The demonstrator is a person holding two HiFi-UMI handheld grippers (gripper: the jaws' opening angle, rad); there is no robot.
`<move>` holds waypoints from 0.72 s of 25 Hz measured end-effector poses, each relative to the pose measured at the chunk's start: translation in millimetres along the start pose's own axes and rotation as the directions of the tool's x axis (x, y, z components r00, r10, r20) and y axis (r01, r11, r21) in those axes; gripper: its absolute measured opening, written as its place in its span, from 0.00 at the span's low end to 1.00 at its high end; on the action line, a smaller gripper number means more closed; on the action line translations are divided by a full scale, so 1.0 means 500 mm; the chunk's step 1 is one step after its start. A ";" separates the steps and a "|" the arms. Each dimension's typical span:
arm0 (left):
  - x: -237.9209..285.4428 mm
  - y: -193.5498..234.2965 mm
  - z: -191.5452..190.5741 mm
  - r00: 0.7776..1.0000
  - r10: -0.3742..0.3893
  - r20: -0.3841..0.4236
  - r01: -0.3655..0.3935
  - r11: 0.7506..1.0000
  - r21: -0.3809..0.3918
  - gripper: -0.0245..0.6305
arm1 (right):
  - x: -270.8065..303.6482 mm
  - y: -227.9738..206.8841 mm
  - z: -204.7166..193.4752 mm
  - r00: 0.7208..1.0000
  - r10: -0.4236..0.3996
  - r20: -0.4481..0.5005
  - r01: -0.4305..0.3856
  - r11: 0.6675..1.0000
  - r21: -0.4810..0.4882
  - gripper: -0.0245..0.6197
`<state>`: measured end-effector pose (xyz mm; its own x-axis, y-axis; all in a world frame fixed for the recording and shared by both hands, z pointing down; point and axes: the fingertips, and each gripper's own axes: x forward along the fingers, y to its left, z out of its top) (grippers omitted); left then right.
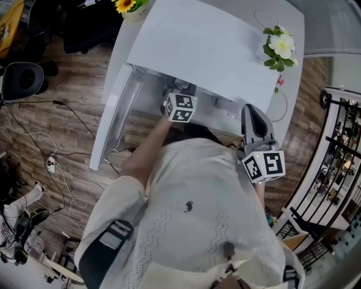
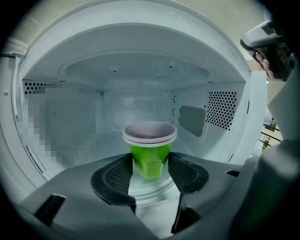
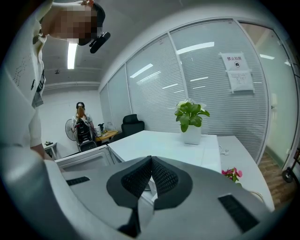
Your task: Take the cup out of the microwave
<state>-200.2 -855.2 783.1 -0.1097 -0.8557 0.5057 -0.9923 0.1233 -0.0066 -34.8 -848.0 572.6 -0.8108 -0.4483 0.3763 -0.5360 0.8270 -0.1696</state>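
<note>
A green cup (image 2: 150, 159) with a pale rim stands upright on the glass turntable (image 2: 152, 193) inside the white microwave (image 1: 197, 51), whose door (image 1: 113, 127) hangs open to the left. My left gripper (image 2: 150, 171) reaches into the cavity, and its black pads (image 2: 118, 177) sit against both sides of the cup's lower body. In the head view only its marker cube (image 1: 180, 107) shows at the microwave mouth. My right gripper (image 3: 150, 176) is shut with nothing in it, held outside to the right of the microwave (image 1: 255, 121).
The microwave stands on a white table (image 1: 293, 34) with a yellow flower pot (image 1: 131, 7) at the back left and a white-flowered plant (image 1: 280, 46) at the back right. Cables (image 1: 51, 163) lie on the wooden floor at left. A black railing (image 1: 338, 163) stands at right.
</note>
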 end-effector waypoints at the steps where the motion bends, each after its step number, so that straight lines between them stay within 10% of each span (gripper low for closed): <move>1: 0.001 -0.001 0.000 1.000 0.001 0.000 -0.001 1.000 -0.002 0.43 | 0.002 0.001 0.001 1.000 0.008 0.001 -0.008 1.000 -0.004 0.05; 18: -0.060 -0.006 0.013 1.000 -0.007 0.027 0.007 1.000 -0.010 0.42 | 0.008 0.029 0.006 0.999 0.046 0.012 -0.046 0.999 0.011 0.05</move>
<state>-194.2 -833.2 762.7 -0.1040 -0.8696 0.4826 -0.9925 0.1217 0.0054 -46.7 -839.1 568.8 -0.8375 -0.4137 0.3569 -0.5005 0.8429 -0.1974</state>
